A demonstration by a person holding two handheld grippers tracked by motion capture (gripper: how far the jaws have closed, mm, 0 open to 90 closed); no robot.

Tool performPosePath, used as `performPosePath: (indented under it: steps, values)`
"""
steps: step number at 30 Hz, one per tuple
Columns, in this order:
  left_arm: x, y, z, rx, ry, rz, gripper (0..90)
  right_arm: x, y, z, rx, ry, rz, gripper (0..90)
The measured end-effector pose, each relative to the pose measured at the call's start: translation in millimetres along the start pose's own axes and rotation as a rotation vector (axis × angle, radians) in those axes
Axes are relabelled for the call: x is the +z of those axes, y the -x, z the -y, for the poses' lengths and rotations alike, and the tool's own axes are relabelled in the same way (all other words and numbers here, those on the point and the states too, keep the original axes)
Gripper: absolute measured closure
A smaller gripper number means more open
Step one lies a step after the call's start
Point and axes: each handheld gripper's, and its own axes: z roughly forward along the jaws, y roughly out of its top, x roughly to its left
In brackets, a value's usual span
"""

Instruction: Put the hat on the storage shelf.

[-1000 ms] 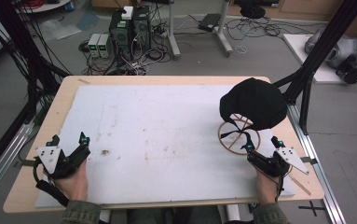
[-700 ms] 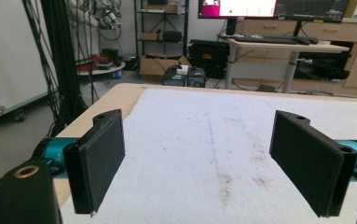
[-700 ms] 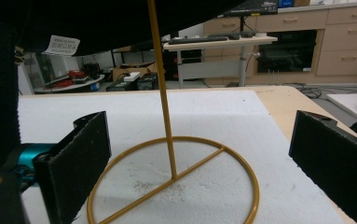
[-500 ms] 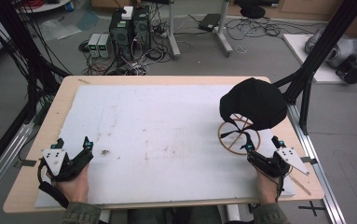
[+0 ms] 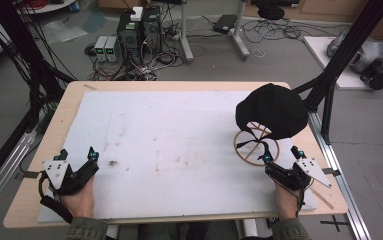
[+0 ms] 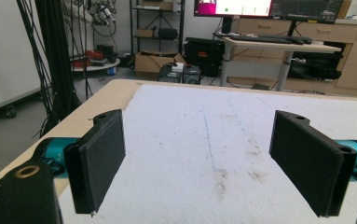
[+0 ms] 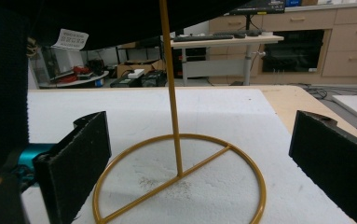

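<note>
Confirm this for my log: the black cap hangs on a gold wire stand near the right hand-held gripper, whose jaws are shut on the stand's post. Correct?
Not quite. The right hand-held gripper is open: the right gripper view shows its jaws wide apart, either side of the gold wire stand, touching nothing. The black cap does hang on that stand.

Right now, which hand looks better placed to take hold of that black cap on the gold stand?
The right gripper: its open jaws sit just short of the stand under the cap. The left gripper is open across the table.
</note>
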Motion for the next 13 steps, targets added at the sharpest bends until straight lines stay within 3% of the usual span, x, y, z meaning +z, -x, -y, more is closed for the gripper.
performPosePath:
  steps: [13]
  values:
    - [1.5,2.2,0.6,0.000,-0.018,0.044,18.5,-1.2,1.9,0.9,0.012,-0.008,0.000,4.5]
